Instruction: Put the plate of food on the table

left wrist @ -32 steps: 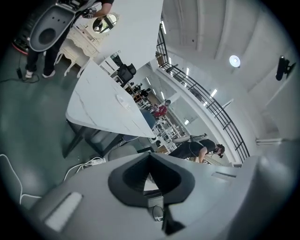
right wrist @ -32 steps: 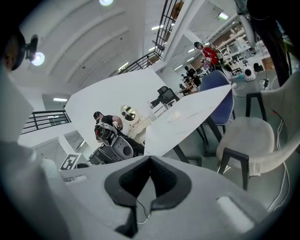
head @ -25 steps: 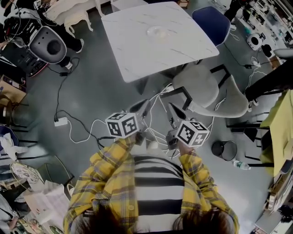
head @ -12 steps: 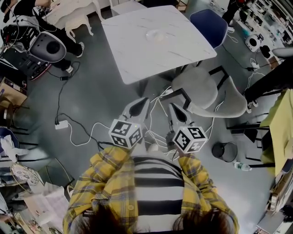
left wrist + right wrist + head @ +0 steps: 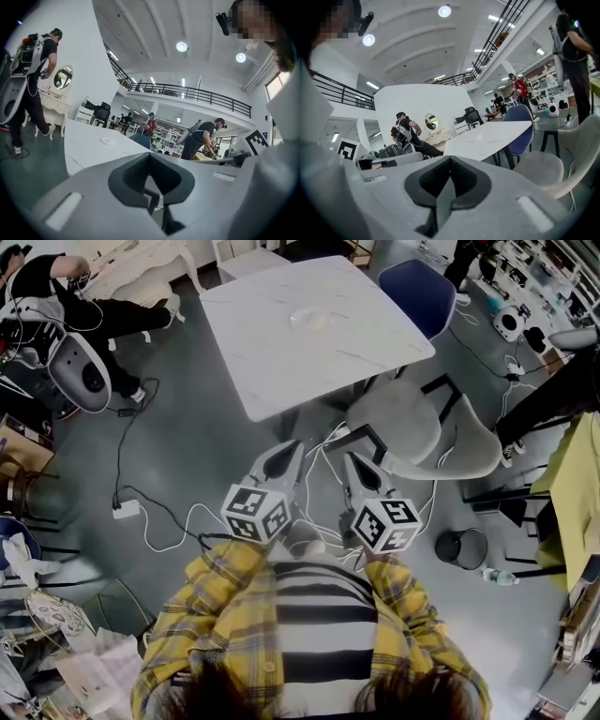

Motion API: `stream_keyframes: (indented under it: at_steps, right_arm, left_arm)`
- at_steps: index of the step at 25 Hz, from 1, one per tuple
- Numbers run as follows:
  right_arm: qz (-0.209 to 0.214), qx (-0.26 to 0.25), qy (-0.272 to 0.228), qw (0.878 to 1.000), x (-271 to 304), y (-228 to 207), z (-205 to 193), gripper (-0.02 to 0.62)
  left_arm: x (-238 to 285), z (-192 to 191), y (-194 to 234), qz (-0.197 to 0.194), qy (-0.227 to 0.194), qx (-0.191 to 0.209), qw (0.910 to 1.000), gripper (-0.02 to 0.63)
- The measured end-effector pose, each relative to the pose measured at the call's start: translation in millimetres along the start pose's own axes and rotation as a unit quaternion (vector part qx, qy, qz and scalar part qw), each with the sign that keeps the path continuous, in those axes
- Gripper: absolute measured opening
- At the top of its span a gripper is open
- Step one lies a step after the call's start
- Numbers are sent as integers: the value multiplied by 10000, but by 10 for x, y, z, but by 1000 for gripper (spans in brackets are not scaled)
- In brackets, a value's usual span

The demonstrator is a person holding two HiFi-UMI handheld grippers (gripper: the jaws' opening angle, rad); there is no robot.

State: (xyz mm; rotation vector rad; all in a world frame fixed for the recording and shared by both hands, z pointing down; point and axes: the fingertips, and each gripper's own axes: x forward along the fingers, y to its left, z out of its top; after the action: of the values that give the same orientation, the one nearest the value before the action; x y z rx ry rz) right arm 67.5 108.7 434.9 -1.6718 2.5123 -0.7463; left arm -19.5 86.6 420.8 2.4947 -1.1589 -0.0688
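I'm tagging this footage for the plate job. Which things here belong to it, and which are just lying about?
Belongs to the job: white table, clear dish on it, left gripper and right gripper, both shut and empty.
Lying about: grey chair, blue chair, black bin, power strip.

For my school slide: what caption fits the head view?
Both shut and empty, the left gripper and right gripper point toward the white table.

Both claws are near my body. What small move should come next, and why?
Probably step toward the white table: the left claw and right claw are shut and empty, and the only plate in view lies there, far ahead.
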Motion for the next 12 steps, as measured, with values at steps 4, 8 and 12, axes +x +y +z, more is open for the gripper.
stream_keyframes:
  at_steps: [4,8,12]
  right_arm:
    - [-35,-32,-125,9999,10,6,123,-3]
    - [-79,-63,-139,9999,130,124,148,-3]
    - [-22,-77,-65,9999,220,334,94,-3]
  left_arm:
    - [41,63,-21,-77,11,-22,10000,-2]
    - [-21,163,103,-101,-31,-30,9999,-2]
    - [-113,208,237,-98,2,-76,9999,-2]
